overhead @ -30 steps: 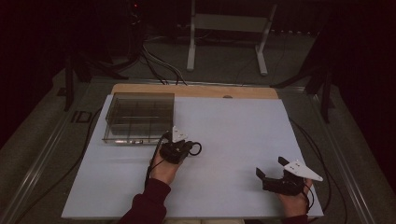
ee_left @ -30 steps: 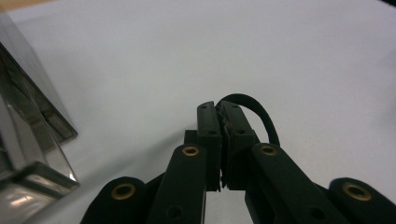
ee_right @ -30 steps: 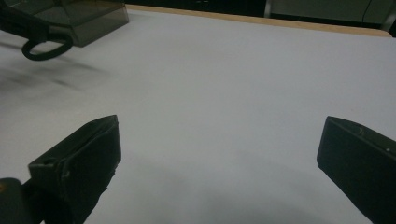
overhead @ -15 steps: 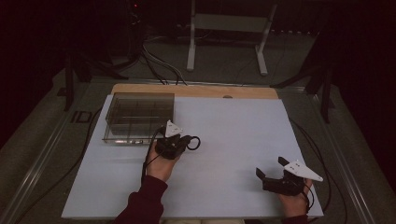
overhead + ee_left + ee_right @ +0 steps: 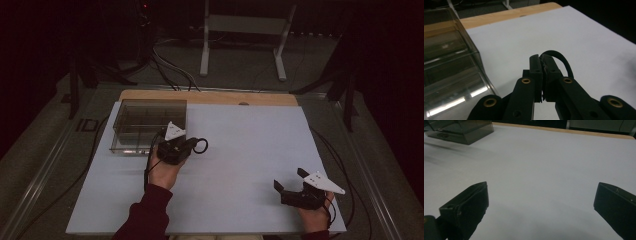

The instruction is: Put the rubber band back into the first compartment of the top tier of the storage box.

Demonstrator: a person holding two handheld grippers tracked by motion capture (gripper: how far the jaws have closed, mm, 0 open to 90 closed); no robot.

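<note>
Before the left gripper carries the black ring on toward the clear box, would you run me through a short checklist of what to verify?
1. Grip: left gripper shut on the black ring, which loops out beyond the jaw tips: ok.
2. Ring off the white mat: cannot tell.
3. Clear divided box stands on the mat beside the left gripper, top unobstructed: ok.
4. Which compartment is meant, and whether the compartments are empty: cannot tell.
5. Right gripper open, holding nothing, at the near right of the mat, out of the path: ok.
</note>
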